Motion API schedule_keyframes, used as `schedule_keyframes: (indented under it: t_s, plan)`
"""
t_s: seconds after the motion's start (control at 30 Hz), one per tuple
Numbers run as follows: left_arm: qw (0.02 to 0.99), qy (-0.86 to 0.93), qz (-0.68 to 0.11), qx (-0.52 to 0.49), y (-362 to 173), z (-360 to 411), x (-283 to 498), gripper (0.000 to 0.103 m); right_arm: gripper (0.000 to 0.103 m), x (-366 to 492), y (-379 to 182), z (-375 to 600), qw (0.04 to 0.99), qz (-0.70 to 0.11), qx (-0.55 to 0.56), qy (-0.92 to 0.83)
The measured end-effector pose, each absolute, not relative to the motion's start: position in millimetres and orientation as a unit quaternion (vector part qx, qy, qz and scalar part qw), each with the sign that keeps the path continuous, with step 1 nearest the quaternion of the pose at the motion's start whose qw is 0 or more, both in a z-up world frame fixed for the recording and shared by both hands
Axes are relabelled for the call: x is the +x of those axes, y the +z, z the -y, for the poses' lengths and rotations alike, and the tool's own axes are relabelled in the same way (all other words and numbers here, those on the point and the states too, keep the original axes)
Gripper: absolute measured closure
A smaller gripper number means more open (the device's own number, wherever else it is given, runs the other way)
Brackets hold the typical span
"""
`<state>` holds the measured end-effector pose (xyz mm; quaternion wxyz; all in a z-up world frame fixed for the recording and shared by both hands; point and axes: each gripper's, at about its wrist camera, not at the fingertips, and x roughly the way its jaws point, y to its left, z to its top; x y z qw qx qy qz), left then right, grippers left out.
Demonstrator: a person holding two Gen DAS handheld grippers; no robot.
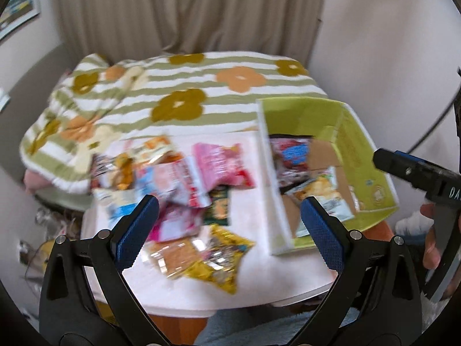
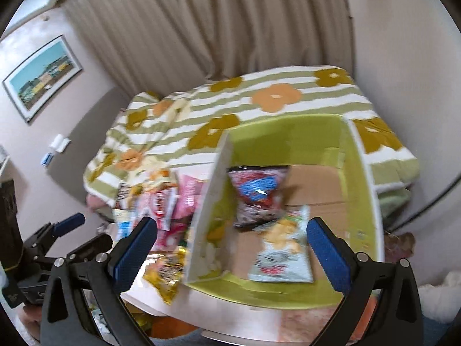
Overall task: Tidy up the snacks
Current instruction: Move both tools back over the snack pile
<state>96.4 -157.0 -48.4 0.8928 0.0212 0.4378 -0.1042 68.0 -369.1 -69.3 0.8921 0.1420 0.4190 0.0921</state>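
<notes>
Between picks: left gripper [image 1: 229,225] and right gripper [image 2: 230,248] both spread, empty. Two packets in green box [image 2: 288,132]; next, grab from snack pile [image 1: 173,190].

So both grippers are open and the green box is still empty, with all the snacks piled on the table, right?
Not quite. The green box already holds two snack bags, a red-and-blue one and a white one, as the right wrist view shows. Both grippers are open, left gripper and right gripper, and other snacks lie on the table.
</notes>
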Motion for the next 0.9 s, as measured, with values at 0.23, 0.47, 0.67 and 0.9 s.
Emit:
schedule_keyframes:
  t_s: [0.23,0.47,0.67,0.9]
  plan:
    - [0.895,-0.035,-0.444,-0.009,-59,69,96,0.005,0.000,92,-77,309,0.884,-0.427,0.123,0.144]
    - [0.873,-0.014,-0.486,-0.035,-97,-8,123,0.005,0.000,131,-108,244,0.860,-0.453,0.133,0.193]
    - [0.842,-0.038,-0.536,-0.045,-143,-48,160,0.005,0.000,161,-146,193,0.858,-0.457,0.135,0.193]
    - [0.796,-0.092,-0.593,-0.081,-203,-66,203,0.005,0.000,206,-187,155,0.824,-0.526,0.096,0.186]
